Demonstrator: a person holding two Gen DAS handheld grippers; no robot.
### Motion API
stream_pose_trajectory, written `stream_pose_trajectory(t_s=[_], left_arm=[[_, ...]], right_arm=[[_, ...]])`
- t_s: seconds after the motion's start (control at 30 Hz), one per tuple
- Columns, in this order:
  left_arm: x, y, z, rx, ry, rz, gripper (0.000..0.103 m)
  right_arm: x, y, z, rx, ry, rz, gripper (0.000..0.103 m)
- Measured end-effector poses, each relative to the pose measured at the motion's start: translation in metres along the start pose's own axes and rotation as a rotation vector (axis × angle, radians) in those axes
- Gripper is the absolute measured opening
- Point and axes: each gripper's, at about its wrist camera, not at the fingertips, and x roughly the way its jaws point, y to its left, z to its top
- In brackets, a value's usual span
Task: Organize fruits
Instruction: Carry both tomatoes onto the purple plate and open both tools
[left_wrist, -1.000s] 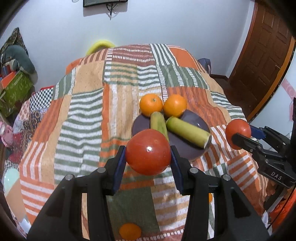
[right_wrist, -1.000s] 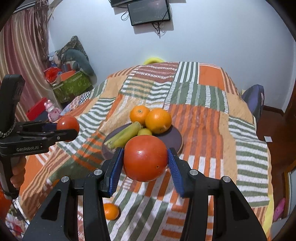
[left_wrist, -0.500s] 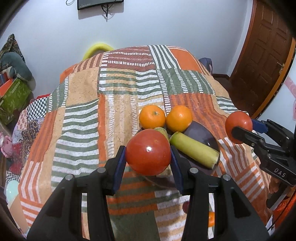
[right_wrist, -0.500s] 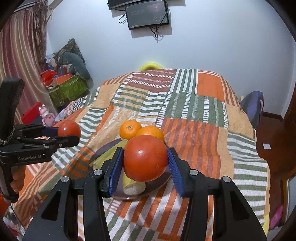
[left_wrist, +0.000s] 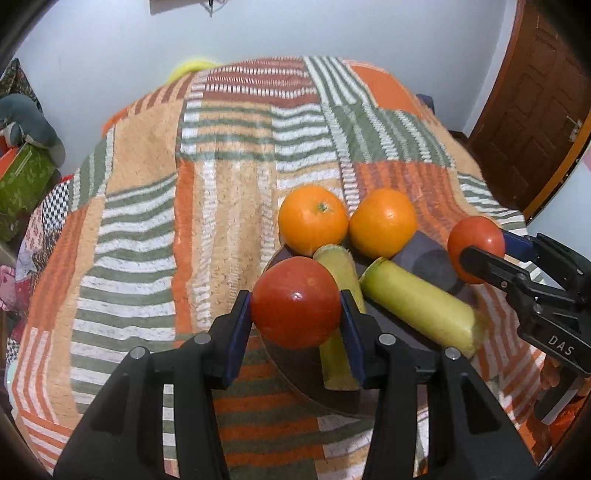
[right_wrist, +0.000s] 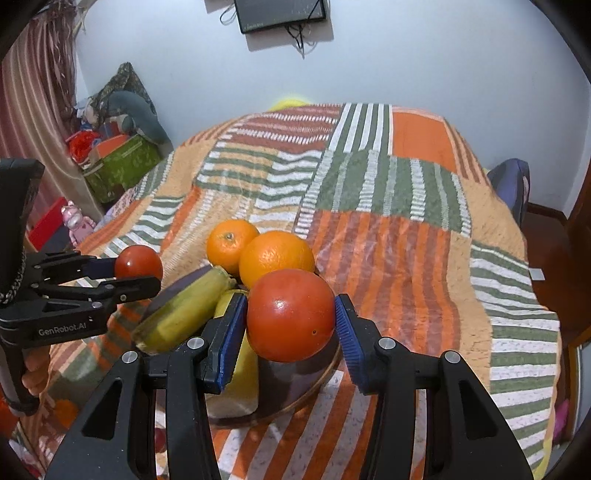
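Holding 2 oranges and 2 green-yellow cylinders, dark plate; left tongs, right tongs each clenched on a tomato.

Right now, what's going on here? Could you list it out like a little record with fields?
surface: striped patchwork blanket
plate: dark, holding two oranges and two yellow-green fruits
left gripper: shut on a tomato, above the plate's near edge
right gripper: shut on another tomato, over the plate

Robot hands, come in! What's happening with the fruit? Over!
Left gripper shut on left tomato. Right gripper shut on right tomato. Both above plate; oranges, corn cobs crowd it.
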Motion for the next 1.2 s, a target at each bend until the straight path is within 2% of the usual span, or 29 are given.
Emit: stream_pose_trajectory(t_s=[0.47,0.63,0.73,0.97,1.2], left_arm=[[0.029,0.013,0.003,-0.040,0.025,0.018,0.046],[0.040,0.021,0.004,-0.070,0.063,-0.007,0.046],[0.041,0.023,0.005,-0.078,0.064,-0.022,0.046],[0.037,0.018,0.006,-0.054,0.061,0.001,0.047],[0.021,0.018,0.005,-0.055,0.021,-0.011,0.056]], right_arm=[[0.028,-0.003,-0.007,-0.002,0.078,0.010,0.045],[0.030,-0.004,-0.007,0.007,0.086,0.017,0.045],[0.033,-0.006,-0.006,0.026,0.098,0.030,0.046],[0.028,-0.006,-0.006,0.030,0.083,0.041,0.046],[0.022,-0.002,-0.004,0.017,0.069,0.037,0.046]])
